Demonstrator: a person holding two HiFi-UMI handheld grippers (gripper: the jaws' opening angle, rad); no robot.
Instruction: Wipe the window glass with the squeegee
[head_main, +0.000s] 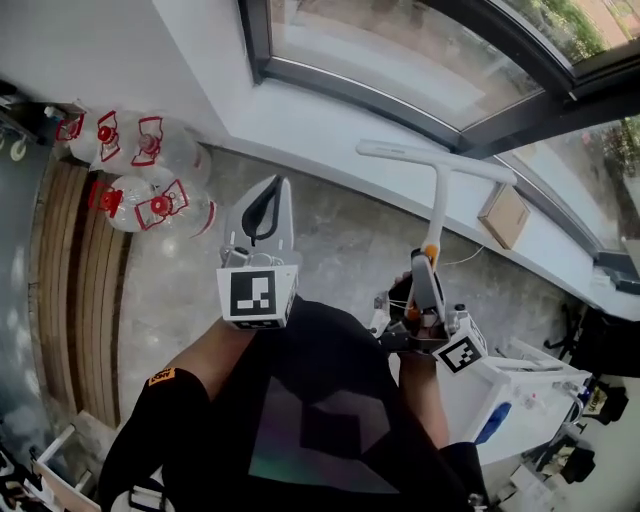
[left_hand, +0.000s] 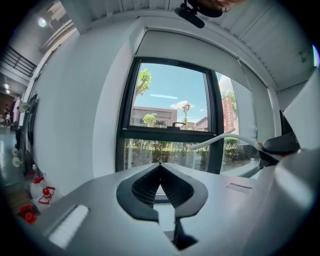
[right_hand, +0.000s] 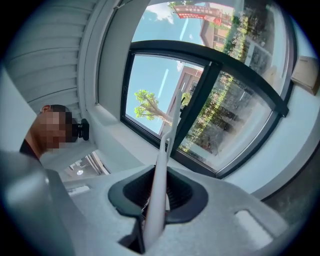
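My right gripper (head_main: 425, 272) is shut on the white squeegee (head_main: 438, 195); its handle runs up from the jaws and its T-shaped blade hangs just short of the window glass (head_main: 400, 60). In the right gripper view the squeegee handle (right_hand: 160, 185) rises between the jaws toward the window glass (right_hand: 155, 95). My left gripper (head_main: 263, 213) is held beside it, shut with nothing between its jaws. In the left gripper view the squeegee blade (left_hand: 225, 139) shows at right before the window glass (left_hand: 170, 100). That view's left gripper (left_hand: 160, 167) has its jaws closed.
Several clear water jugs with red caps (head_main: 140, 190) stand on the floor at left beside a wooden bench (head_main: 75, 290). A cardboard box (head_main: 505, 215) lies on the white sill (head_main: 330, 125). A white cart (head_main: 520, 385) stands at right.
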